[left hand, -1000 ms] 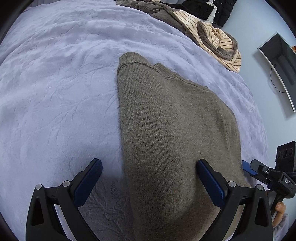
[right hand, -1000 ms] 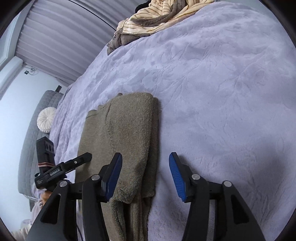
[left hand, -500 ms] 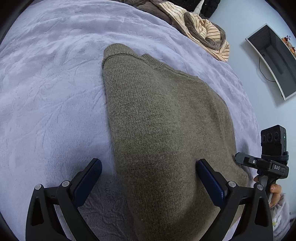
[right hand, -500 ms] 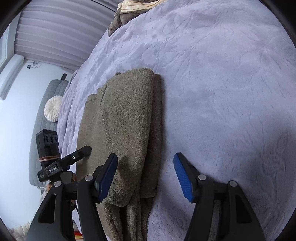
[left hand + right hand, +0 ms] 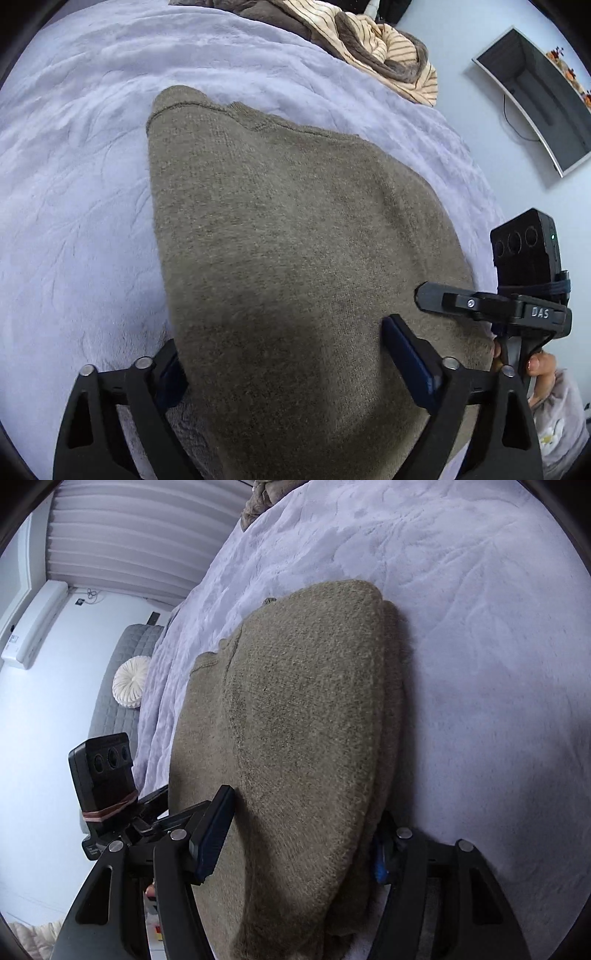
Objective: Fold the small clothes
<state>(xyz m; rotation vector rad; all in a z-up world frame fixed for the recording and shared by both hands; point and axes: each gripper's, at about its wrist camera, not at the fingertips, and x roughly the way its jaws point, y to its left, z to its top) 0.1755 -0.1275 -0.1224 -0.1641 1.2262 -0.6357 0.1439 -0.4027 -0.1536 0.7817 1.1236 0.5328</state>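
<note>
Blanket [image 5: 74,184]: lilac, covers the bed. Sweater [image 5: 295,258]: olive knit, folded, flat on blanket, near edge. Clothes pile [image 5: 369,40]: striped, far side. Left gripper [image 5: 291,373] and right gripper [image 5: 295,845]: jaws just closing astride the sweater's near end; whether pads press yet, cannot tell.

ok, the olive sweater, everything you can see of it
The olive sweater is fuzzy knit, folded lengthwise into a long stack, ribbed edge at the far end. It lies flat on the lavender blanket. Both grippers' jaws have just been closing across its near end: left gripper, right gripper. Whether the pads press yet is unclear.
</note>
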